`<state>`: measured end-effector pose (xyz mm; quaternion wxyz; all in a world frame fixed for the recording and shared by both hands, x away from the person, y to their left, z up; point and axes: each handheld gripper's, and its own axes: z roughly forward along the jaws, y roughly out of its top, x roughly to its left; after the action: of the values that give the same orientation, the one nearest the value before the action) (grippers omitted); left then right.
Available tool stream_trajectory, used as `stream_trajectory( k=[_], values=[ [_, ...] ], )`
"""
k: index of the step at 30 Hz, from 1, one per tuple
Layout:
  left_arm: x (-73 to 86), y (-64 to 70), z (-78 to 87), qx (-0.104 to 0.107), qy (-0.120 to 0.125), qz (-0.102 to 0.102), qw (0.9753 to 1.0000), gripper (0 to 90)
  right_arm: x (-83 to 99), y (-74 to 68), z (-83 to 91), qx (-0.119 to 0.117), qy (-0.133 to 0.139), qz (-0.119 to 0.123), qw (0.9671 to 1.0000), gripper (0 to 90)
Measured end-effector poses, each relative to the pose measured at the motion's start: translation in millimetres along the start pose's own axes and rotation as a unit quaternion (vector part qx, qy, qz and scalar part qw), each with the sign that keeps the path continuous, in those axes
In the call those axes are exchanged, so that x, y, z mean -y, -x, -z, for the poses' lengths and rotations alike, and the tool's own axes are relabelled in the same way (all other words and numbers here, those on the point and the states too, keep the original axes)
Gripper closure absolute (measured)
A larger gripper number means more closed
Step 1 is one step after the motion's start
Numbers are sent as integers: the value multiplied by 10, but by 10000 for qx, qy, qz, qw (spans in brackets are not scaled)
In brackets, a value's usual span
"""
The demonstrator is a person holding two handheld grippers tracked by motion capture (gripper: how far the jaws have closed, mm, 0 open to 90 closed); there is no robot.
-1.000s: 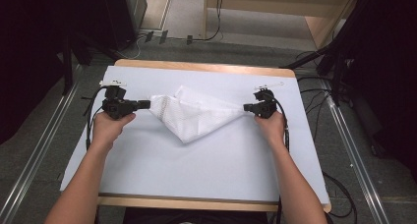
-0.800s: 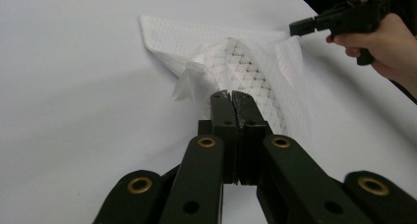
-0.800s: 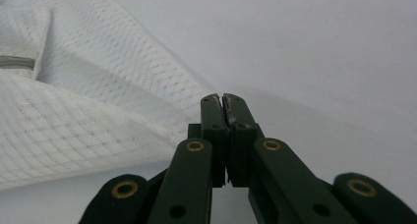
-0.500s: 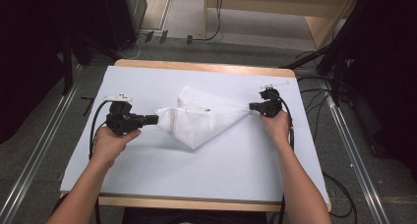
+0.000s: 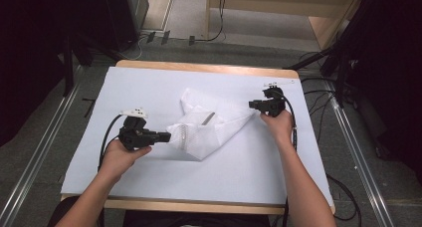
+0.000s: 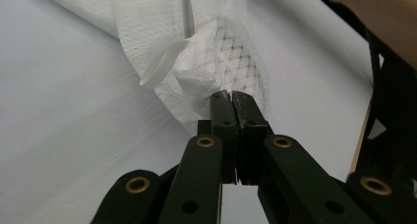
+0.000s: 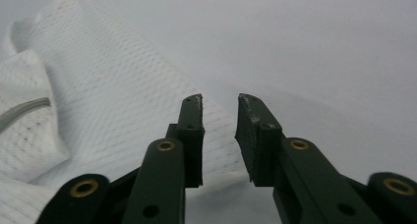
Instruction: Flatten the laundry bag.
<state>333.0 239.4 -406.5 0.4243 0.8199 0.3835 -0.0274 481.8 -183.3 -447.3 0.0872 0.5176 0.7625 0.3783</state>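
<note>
A white mesh garment [image 5: 211, 127] is seen crumpled at frame centre on the white table cover [image 5: 149, 87]. Its lower-left corner is pinched between the closed jaws of the left gripper [image 5: 164, 136] [image 6: 230, 97]. The right gripper [image 5: 253, 105] [image 7: 220, 111] is seen at the cloth's right tip, jaws narrowly parted, nothing clamped.

Your left tongs [image 6: 231, 94] sit at the frame's centre, jaws pressed together on a bunched fold of the white mesh cloth [image 6: 216, 47], above the pale bench [image 6: 74, 135].
</note>
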Motion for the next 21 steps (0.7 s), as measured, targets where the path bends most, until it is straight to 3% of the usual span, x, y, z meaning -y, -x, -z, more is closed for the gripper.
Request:
stream_trajectory(
  k=[4, 8, 14, 21],
  values=[
    [17, 23, -53, 85, -95, -31, 9999, 883, -16, -192, -19, -196, -122, 186, 9996, 863],
    [17, -5, 7, 144, 26, -38, 9999, 803, 0, -335, -39, -341, -204, 380, 9985, 900],
    [-51, 23, 177, 18, 288, -165, 9994, 628, 32, -506, -79, -576, -292, 529, 9965, 900],
    [-160, -145, 260, -248, 283, 12, 9993, 613, 54, -687, -131, -708, -419, 740, 9939, 900]
  ],
)
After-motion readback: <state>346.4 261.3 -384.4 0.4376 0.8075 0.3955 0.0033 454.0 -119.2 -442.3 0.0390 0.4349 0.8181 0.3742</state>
